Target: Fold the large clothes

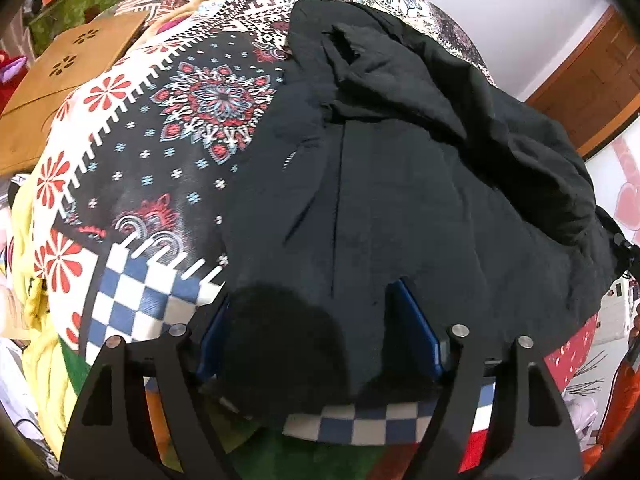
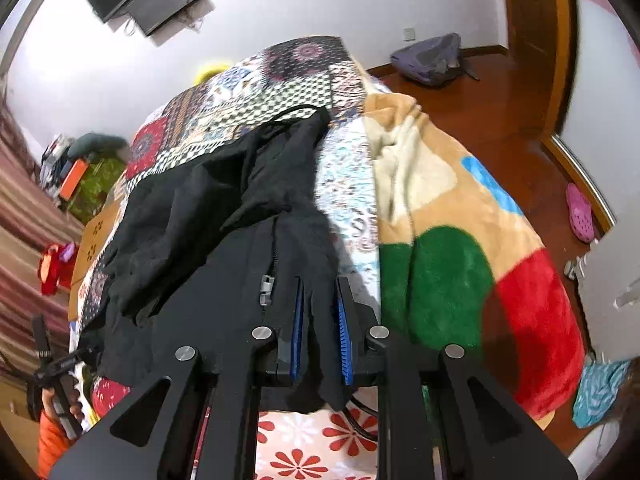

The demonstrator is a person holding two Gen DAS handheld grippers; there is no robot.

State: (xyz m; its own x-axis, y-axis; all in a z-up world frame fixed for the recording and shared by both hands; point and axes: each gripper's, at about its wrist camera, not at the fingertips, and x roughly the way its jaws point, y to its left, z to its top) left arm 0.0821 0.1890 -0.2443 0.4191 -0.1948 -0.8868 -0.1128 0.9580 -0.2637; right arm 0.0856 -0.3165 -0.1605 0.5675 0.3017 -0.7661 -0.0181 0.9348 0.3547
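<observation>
Patterned bedspread (image 1: 132,128), black jacket (image 1: 400,200), left claw (image 1: 312,312) and right claw (image 2: 320,300) each gripping its hem, no legible writing

Left black two-finger gripper (image 1: 316,320): matte black angular linkage arms, triangular cut-outs, round silver pivot pins, blue finger pads (image 1: 416,332).
Right black two-finger gripper (image 2: 320,332): same black linkage, four silver pins, ribbed blue pads (image 2: 345,340).
Left hand (image 2: 64,400), seen from right wrist view: bare skin, orange sleeve (image 2: 50,444), black handle.
</observation>
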